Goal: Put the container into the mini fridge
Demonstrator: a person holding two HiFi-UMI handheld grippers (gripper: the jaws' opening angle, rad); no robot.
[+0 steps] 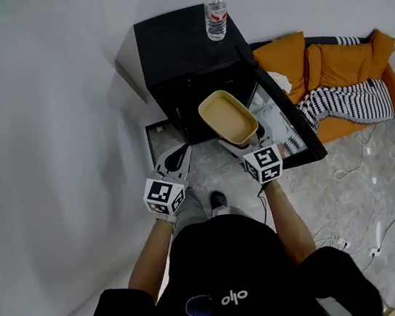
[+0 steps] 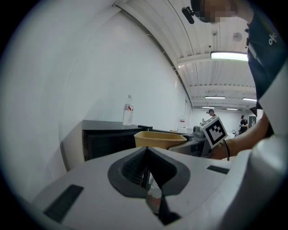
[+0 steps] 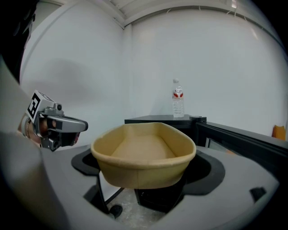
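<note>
Container [image 3: 143, 155], empty, held in right gripper [image 1: 248, 141] jaws nr mini fridge [image 1: 183, 60].

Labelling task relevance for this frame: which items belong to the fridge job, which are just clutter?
Job: container, right gripper shut on it, mini fridge, its open door.
Clutter: water bottle on the fridge, orange cushions, striped blanket, floor cables.
</note>
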